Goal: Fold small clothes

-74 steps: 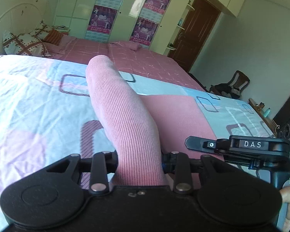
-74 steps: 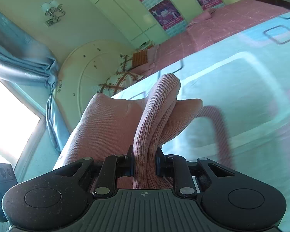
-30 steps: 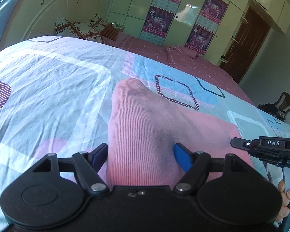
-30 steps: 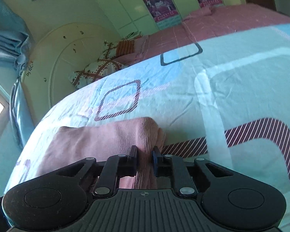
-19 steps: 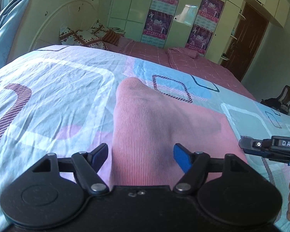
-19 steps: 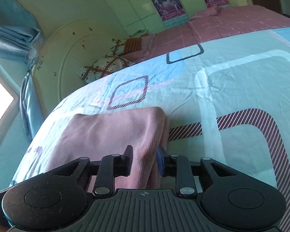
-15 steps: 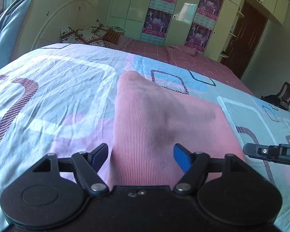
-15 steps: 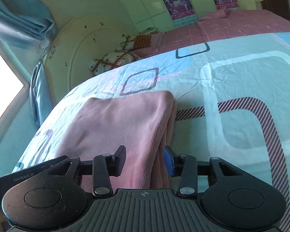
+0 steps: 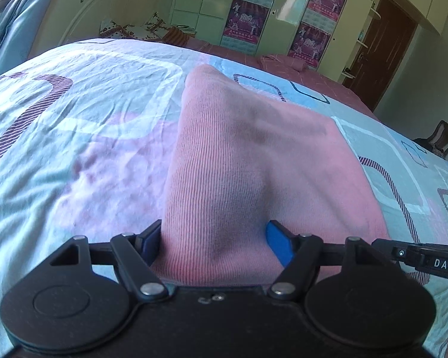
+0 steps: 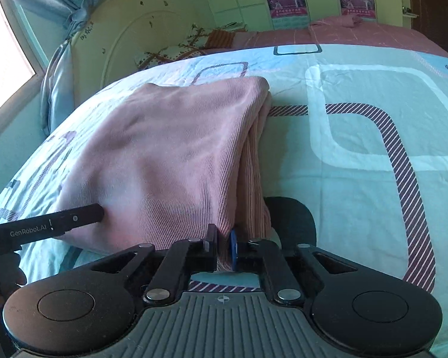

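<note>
A pink ribbed knit garment (image 9: 254,161) lies folded on the patterned bedsheet (image 9: 74,119). In the left wrist view my left gripper (image 9: 213,240) is open, its fingers standing wide on either side of the garment's near edge. In the right wrist view the same garment (image 10: 170,152) lies ahead and to the left. My right gripper (image 10: 223,249) is shut on the garment's near right corner, where the folded layers stack. The left gripper's finger (image 10: 59,222) shows at the left, touching the garment's near edge.
The bed has a light blue sheet with rounded square patterns (image 10: 358,119). A pink bedspread (image 10: 343,35), pillows (image 10: 176,50) and a cream headboard (image 10: 128,35) lie beyond. Wardrobes with posters (image 9: 248,21) and a brown door (image 9: 382,50) stand at the back. A chair (image 9: 442,140) is at the right.
My left gripper opened and let go of the garment, which now lies flat. My right gripper opened briefly half a second ago and has shut again on the near right corner.
</note>
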{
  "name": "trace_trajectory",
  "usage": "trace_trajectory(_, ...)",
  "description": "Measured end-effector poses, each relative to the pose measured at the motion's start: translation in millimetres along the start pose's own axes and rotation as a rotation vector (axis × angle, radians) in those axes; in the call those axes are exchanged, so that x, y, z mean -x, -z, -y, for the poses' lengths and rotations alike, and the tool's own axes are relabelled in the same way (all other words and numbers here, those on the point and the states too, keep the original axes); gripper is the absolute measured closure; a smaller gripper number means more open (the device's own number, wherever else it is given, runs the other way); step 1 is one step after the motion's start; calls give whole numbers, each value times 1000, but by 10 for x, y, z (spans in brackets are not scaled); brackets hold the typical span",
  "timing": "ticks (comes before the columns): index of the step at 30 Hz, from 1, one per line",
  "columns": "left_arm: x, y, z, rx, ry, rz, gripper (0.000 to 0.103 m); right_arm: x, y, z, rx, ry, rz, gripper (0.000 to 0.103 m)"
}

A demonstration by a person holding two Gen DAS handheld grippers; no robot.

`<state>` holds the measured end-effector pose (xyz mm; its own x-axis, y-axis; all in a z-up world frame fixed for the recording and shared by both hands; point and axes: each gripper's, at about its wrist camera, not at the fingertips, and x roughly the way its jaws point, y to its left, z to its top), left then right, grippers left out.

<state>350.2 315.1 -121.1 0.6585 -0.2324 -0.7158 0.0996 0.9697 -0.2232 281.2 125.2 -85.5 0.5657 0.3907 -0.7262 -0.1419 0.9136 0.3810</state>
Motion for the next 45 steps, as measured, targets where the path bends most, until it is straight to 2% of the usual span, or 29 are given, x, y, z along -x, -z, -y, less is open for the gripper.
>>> trace_trajectory(2,31,3,35,-16,7,7,33,73,9,10,4,14,30,98)
trace_trajectory(4,34,27,73,-24,7,10,31,109,9,56,2,65,59,98)
trace_trajectory(6,-2,50,87,-32,-5,3,29,-8,54,131,-11,84,10,98)
trace_trajectory(10,3,65,66,-31,-8,-9,29,14,30,128,-4,85,13,97)
trace_trajectory(15,192,13,47,4,-27,47,31,295,-94,-14,17,96,129,97)
trace_trajectory(17,224,-49,90,1,-33,76,31,333,-166,-128,32,69,174,96)
trace_trajectory(21,38,-134,153,-18,-68,45,31,104,-280,-296,74,66,154,96)
trace_trajectory(24,-133,-114,94,9,-64,-5,27,-162,-240,-282,101,130,99,96)
trace_trajectory(26,-151,-108,85,8,-70,-4,25,-313,-189,-181,81,124,49,96)
trace_trajectory(30,-67,-138,145,-30,-81,1,25,-327,-172,-146,74,113,51,96)
trace_trajectory(32,-15,-174,180,-54,-95,3,17,-294,-170,-106,51,95,53,96)
trace_trajectory(34,53,-189,231,-80,-133,12,2,-240,-177,-101,28,85,54,96)
trace_trajectory(36,119,-190,279,-114,-163,22,1,-158,-165,-140,19,80,64,94)
trace_trajectory(37,147,-194,303,-131,-180,16,1,-131,-157,-177,27,83,69,83)
trace_trajectory(38,168,-191,325,-138,-200,6,1,-125,-141,-209,38,87,68,68)
trace_trajectory(39,184,-191,353,-143,-238,-13,1,-130,-111,-234,48,89,67,63)
trace_trajectory(42,254,-175,415,-169,-335,-53,1,-137,-35,-327,89,133,64,61)
trace_trajectory(45,509,-140,464,-216,-340,-6,1,30,-31,-350,27,93,85,61)
